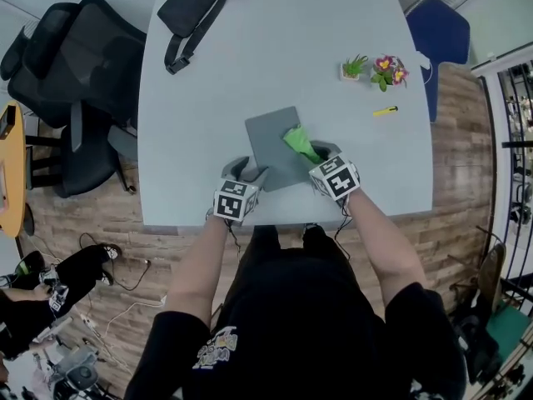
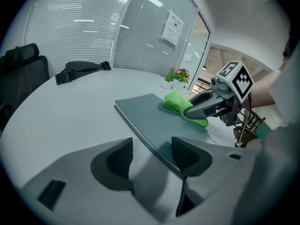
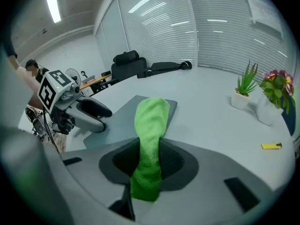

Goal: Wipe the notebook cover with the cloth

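Pinching green cloth [image 3: 151,121] in right gripper [image 3: 150,159] atop grey notebook [image 2: 150,115]; holding left gripper [image 2: 152,156] spread, perhaps touching its near corner

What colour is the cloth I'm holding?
The cloth is bright green, clearest in the right gripper view.

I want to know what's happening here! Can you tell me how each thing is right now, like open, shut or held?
notebook: closed, flat on the table.
left gripper: open, jaws astride the notebook's near edge.
right gripper: shut on the cloth.
cloth: pinched at one end, free end lying on the notebook's cover.
black bag: lying at the table's far end; zipped or not, can't tell.
green plant and flowers: upright in their pots.
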{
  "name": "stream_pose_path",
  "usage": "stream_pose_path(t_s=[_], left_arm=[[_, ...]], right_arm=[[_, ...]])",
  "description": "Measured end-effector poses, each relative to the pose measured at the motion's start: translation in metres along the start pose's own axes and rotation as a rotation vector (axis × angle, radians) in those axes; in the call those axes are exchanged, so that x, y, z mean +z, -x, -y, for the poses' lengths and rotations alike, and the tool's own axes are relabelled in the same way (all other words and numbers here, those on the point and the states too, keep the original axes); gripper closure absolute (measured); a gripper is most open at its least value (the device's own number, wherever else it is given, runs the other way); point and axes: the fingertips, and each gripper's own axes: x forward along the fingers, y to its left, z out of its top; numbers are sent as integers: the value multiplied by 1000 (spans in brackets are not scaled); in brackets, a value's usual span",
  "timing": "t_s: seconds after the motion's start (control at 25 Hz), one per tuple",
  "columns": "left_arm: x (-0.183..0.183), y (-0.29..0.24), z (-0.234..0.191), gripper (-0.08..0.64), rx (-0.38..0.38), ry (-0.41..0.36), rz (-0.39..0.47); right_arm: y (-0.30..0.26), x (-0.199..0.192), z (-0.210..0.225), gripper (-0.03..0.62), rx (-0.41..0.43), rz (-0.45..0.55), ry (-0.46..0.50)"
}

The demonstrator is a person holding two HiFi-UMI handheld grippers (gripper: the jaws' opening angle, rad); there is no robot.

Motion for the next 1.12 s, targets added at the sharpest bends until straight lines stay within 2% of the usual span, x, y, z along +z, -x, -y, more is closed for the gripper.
stream_pose_path(t_s=[0.68,1.12], left_arm=[[2,-1,0,299,0,-1,1],[1,-1,-2,299,3,-6,0]], right_arm=[[24,-37,-22,482,3,14,-100],[36,-63,-37,482,27,-11,-116]])
